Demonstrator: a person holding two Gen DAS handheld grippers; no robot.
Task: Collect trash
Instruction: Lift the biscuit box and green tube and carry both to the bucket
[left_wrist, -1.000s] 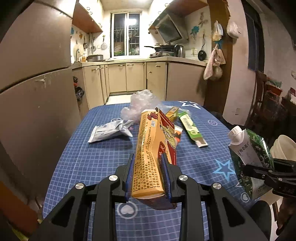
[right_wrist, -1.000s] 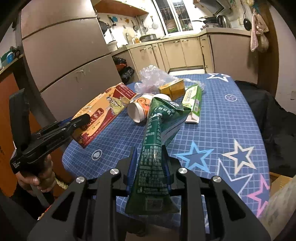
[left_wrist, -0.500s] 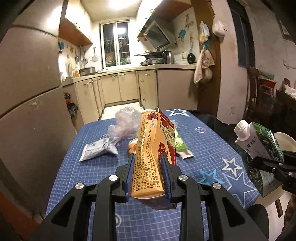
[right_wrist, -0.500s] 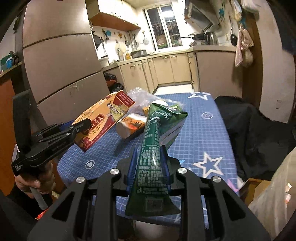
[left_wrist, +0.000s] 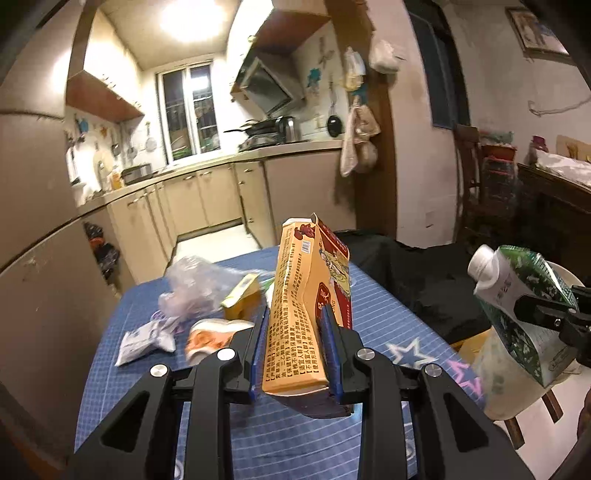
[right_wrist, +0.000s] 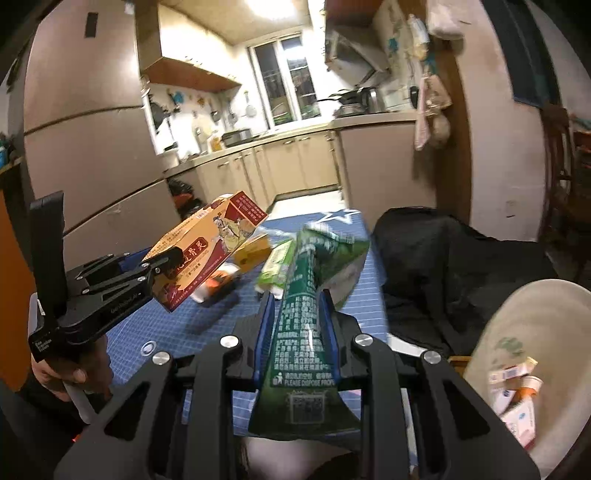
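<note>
My left gripper (left_wrist: 295, 354) is shut on an orange and red cardboard box (left_wrist: 303, 295), held upright above the near edge of the blue table (left_wrist: 236, 435). The right wrist view shows the same box (right_wrist: 207, 247) at its left, pinched by the left gripper (right_wrist: 162, 266). My right gripper (right_wrist: 297, 328) is shut on a flattened green drink carton (right_wrist: 306, 306). That carton (left_wrist: 517, 291), with its white cap, appears at the right of the left wrist view. A white bin (right_wrist: 532, 354) with packets inside sits at the lower right.
On the blue star-patterned table lie a clear plastic bag (left_wrist: 195, 288), a white packet (left_wrist: 144, 339), an orange cup (left_wrist: 210, 336), a yellow box (left_wrist: 243, 299) and a green pack (right_wrist: 275, 266). A black chair (right_wrist: 450, 266) stands right of the table. Beige fridge at left.
Both grippers have risen and pulled back from the table with their items, swinging right. The white bin has come into the right wrist view.
</note>
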